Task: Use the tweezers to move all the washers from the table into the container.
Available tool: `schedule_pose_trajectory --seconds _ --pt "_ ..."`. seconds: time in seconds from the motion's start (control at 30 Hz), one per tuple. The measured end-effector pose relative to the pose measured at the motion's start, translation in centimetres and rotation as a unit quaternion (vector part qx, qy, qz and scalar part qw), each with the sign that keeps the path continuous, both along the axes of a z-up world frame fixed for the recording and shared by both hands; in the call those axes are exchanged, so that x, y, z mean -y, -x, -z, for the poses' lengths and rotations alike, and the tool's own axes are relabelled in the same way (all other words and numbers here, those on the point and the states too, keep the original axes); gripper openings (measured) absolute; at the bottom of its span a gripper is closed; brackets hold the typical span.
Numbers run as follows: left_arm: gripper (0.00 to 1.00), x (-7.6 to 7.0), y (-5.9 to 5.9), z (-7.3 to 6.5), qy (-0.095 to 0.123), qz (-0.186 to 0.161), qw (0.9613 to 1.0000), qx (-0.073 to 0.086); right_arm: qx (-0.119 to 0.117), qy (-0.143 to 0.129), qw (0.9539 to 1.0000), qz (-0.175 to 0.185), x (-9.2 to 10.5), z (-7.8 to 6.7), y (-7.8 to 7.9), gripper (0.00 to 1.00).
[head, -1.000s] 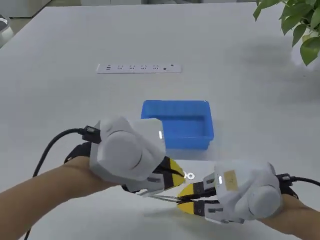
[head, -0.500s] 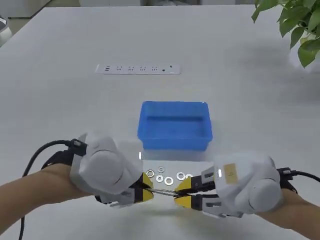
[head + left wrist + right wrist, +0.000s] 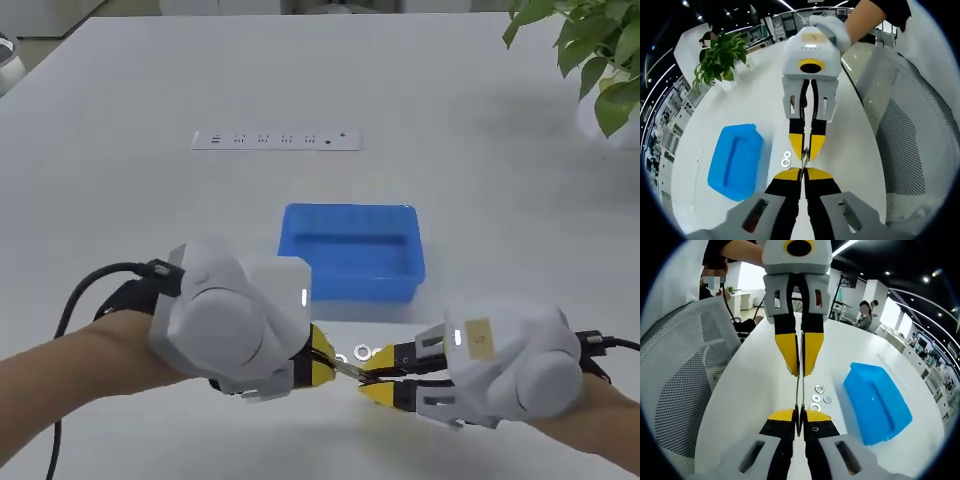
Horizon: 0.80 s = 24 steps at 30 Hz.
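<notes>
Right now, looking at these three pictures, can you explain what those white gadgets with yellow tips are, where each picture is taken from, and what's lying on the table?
A person holds a two-jaw tool in each hand. The wide picture comes from a headset camera looking down. The two round pictures come from a camera riding on each tool. The left tool and the right tool point at each other, both shut on thin metal tweezers. On the white table lie small silver metal washers, with a blue rectangular plastic container behind them and a white power strip farther back. A green leafy plant stands at the far right.
</notes>
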<state>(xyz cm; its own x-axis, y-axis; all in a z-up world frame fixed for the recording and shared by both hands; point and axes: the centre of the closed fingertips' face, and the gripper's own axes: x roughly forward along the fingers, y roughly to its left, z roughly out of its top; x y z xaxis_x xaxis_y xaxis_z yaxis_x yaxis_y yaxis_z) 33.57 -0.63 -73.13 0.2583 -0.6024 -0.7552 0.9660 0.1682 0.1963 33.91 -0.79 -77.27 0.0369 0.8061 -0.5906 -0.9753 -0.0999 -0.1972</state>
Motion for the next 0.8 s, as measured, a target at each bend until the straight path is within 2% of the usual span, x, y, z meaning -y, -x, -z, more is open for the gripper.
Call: schedule_pose_trajectory --seconds 0.07,0.1,0.13,0.17,0.2,0.23,0.33,0.4,0.53,0.63,0.73,0.8 --pt "0.06 0.2 -0.1 -0.3 0.007 0.001 0.9999 0.008 -0.001 -0.003 1.0000 0.003 0.1 -0.2 -0.2 0.06" --pt "0.06 0.7 -0.6 -0.9 0.023 0.003 0.9992 0.032 -0.005 -0.008 0.9999 0.009 0.1 -0.4 -0.3 0.06" --pt "0.05 0.8 -0.8 -1.3 0.032 0.002 0.9986 0.042 -0.017 -0.025 0.9993 0.020 -0.1 -0.8 -0.3 0.06" --pt "0.05 1.2 -1.1 -1.9 0.051 -0.001 0.9974 0.050 -0.019 -0.032 0.9992 0.016 -0.1 -1.0 -0.3 0.06" --pt "0.05 1.3 -1.1 -2.0 0.061 -0.008 0.9973 0.040 -0.016 -0.029 0.9993 0.018 0.0 -0.9 -0.4 0.06" --pt "0.05 1.3 -1.0 -1.9 0.068 -0.017 0.9973 0.023 -0.018 -0.029 0.9992 0.019 -0.1 -0.9 -0.3 0.06" --pt "0.05 1.2 -1.2 -1.6 0.068 -0.013 0.9973 0.023 -0.023 -0.029 0.9991 0.022 0.1 -0.7 -0.4 0.06" --pt "0.05 1.3 -1.0 -1.7 0.080 -0.016 0.9966 0.016 -0.025 -0.028 0.9991 0.022 0.1 -0.5 -0.3 0.06" --pt "0.08 1.1 -0.8 -1.6 0.075 -0.010 0.9970 0.014 -0.025 -0.029 0.9991 0.019 0.1 -0.4 -0.2 0.06" --pt "0.11 1.5 0.0 -2.0 0.092 0.006 0.9957 0.003 -0.032 -0.040 0.9983 0.027 -0.2 -0.7 -0.2 0.06" --pt "0.13 1.6 0.0 -2.4 0.099 0.005 0.9950 0.008 -0.036 -0.048 0.9977 0.031 -0.4 -0.9 -0.3 0.06" --pt "0.13 1.7 -0.1 -2.9 0.115 -0.001 0.9933 0.009 -0.037 -0.048 0.9977 0.030 -0.4 -0.9 -0.2 0.06"
